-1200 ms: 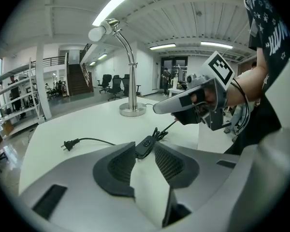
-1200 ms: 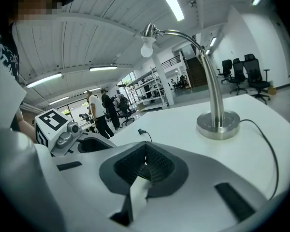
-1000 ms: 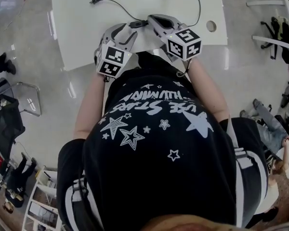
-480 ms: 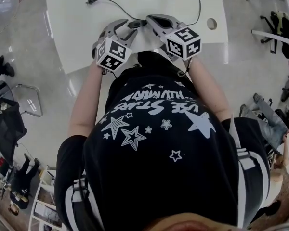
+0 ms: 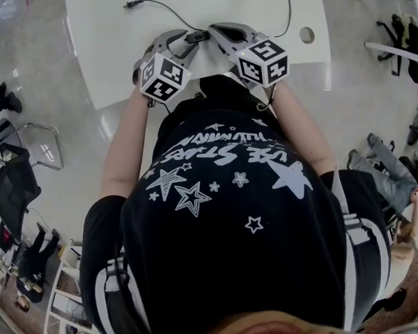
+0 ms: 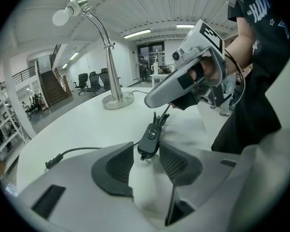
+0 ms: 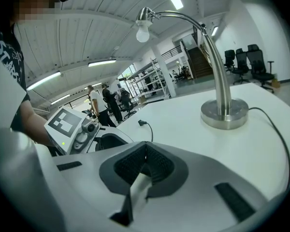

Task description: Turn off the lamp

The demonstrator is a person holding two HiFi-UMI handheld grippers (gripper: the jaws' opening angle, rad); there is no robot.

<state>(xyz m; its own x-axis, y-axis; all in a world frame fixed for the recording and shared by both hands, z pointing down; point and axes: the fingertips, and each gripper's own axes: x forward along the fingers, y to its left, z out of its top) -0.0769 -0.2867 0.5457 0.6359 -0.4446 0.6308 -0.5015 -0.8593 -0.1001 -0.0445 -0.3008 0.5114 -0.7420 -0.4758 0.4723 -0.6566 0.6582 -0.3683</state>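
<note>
The left gripper (image 6: 146,150) is hanging with its jaws spread apart at the bottom centre of the left gripper view, and the black inline switch (image 6: 150,139) is lying between their tips, unclamped. Just above it, the right gripper (image 6: 152,100) is reaching in from the right, blocking the far end of the switch. Its jaws are pressing together on the cord (image 6: 82,150), which is climbing from the switch into them. In the right gripper view the ribbed pads (image 7: 157,163) are meeting with no gap.

The lamp (image 7: 224,112) is standing at the right of that view on the white table (image 5: 111,40), its bulb (image 7: 143,33) drooping at top centre; whether it is glowing I cannot tell. The loose plug (image 5: 132,4) is lying at the upper left of the head view, well apart from the lamp. A round hole (image 5: 306,35) is showing near the table's right edge. Office chairs (image 5: 397,40) are crowding the right margin, and the person's starred black shirt (image 5: 230,186) is filling the lower half.
</note>
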